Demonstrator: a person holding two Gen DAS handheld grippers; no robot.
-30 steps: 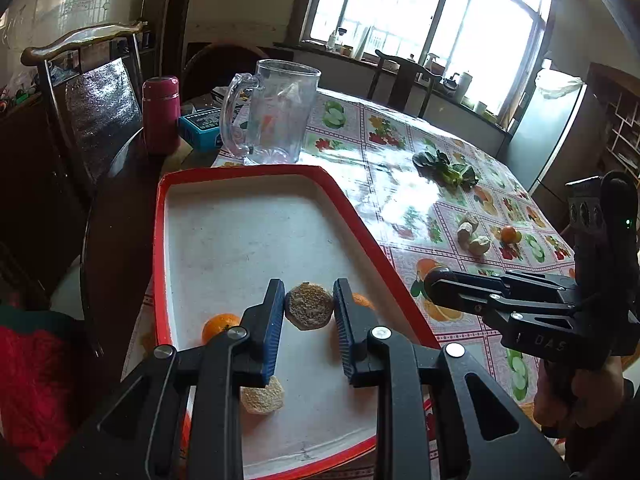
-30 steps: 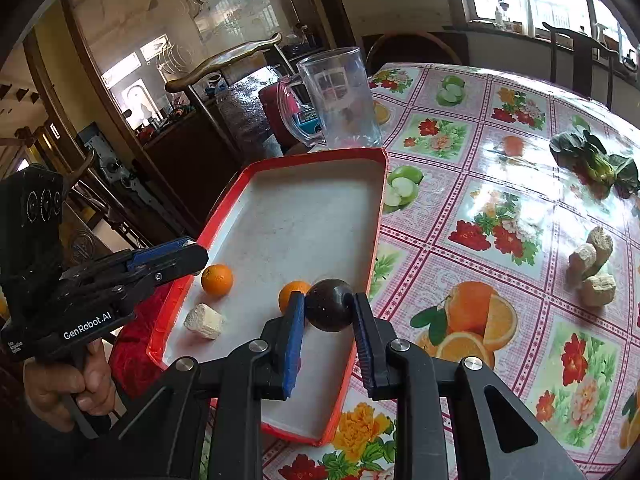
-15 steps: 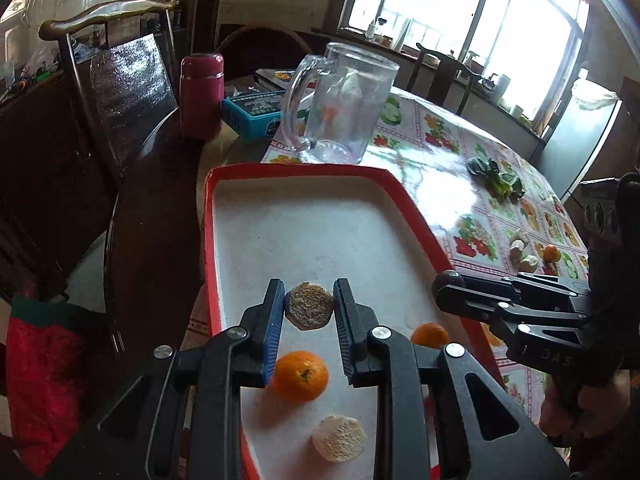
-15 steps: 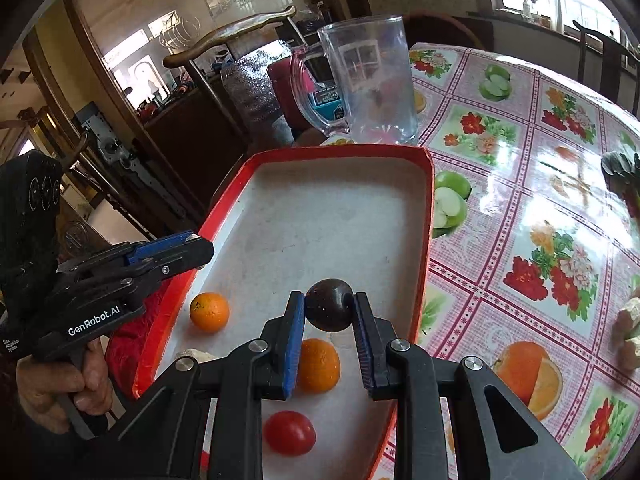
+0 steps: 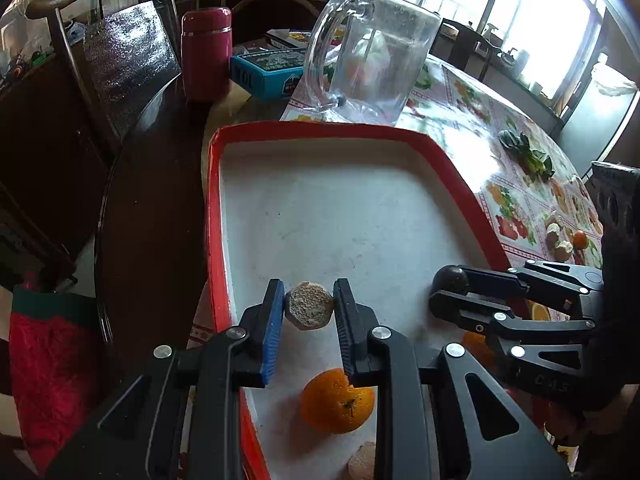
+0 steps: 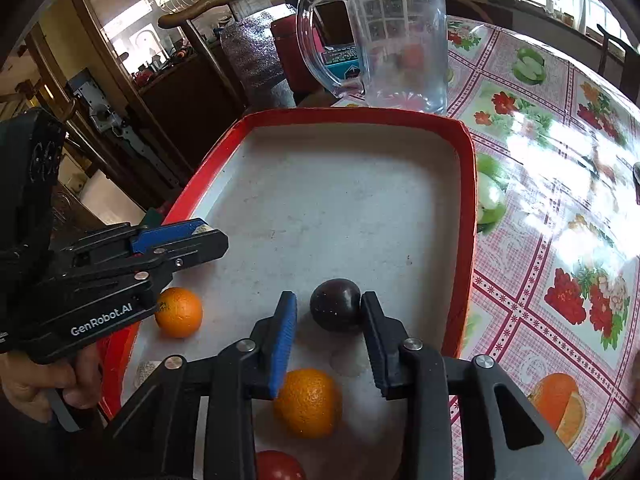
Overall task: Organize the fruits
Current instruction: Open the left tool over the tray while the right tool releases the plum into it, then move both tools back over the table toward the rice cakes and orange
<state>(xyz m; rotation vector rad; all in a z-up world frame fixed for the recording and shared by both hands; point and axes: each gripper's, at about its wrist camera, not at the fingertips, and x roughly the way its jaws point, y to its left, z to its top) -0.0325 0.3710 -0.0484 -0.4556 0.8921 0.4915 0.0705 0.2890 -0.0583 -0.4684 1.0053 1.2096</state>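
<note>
over the red tray (image 5: 212, 208) on the counter, the left gripper (image 5: 309, 307) pinches a rough brown fruit (image 5: 309, 306) for placing, while the right gripper (image 6: 329, 320) stands parted around a dark plum (image 6: 335, 309) resting on the tray floor, apparently let go.

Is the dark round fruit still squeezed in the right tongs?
No. The right tongs are open: the dark fruit touches only one finger, with a gap beside the blue pad.

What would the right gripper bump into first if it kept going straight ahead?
The dark plum sitting between its jaws, which look open. Past it lies bare tray floor, then the red tray wall and probably the glass mug.
</note>
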